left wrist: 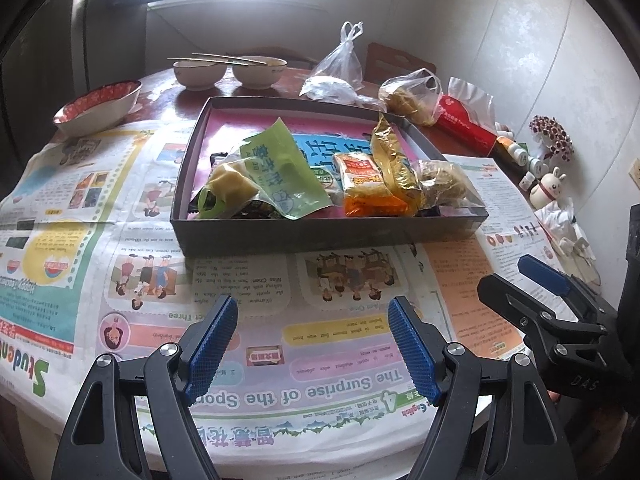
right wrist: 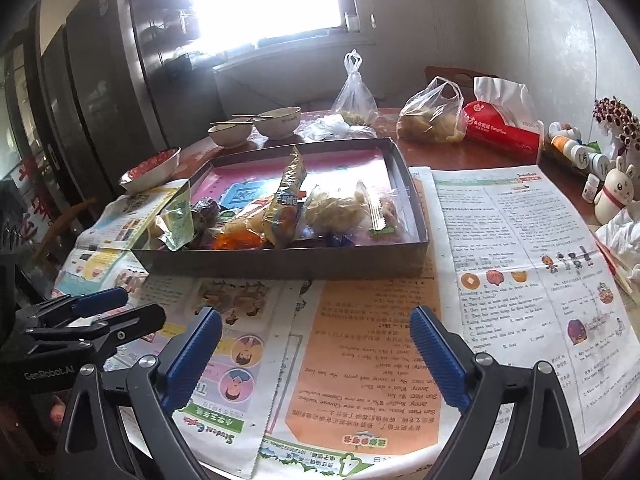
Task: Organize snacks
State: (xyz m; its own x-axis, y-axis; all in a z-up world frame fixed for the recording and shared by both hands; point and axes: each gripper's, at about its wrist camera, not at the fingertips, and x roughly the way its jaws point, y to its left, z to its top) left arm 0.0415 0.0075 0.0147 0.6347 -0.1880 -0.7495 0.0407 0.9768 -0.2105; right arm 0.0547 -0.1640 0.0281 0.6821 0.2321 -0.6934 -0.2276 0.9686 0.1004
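A shallow dark cardboard box lies on newspaper in the middle of the table. Several snack packets are piled at its near side: a green pouch, an orange packet, a yellow bag and a clear bag of pastries. My left gripper hovers open over the newspaper in front of the box, nothing between its blue pads. My right gripper is likewise open and empty, beside the left one, short of the box.
Two pale bowls with chopsticks and a red-patterned bowl stand behind and left of the box. Plastic bags, a red tissue pack, small bottles and a rabbit figurine crowd the back right. Newspaper covers the near table.
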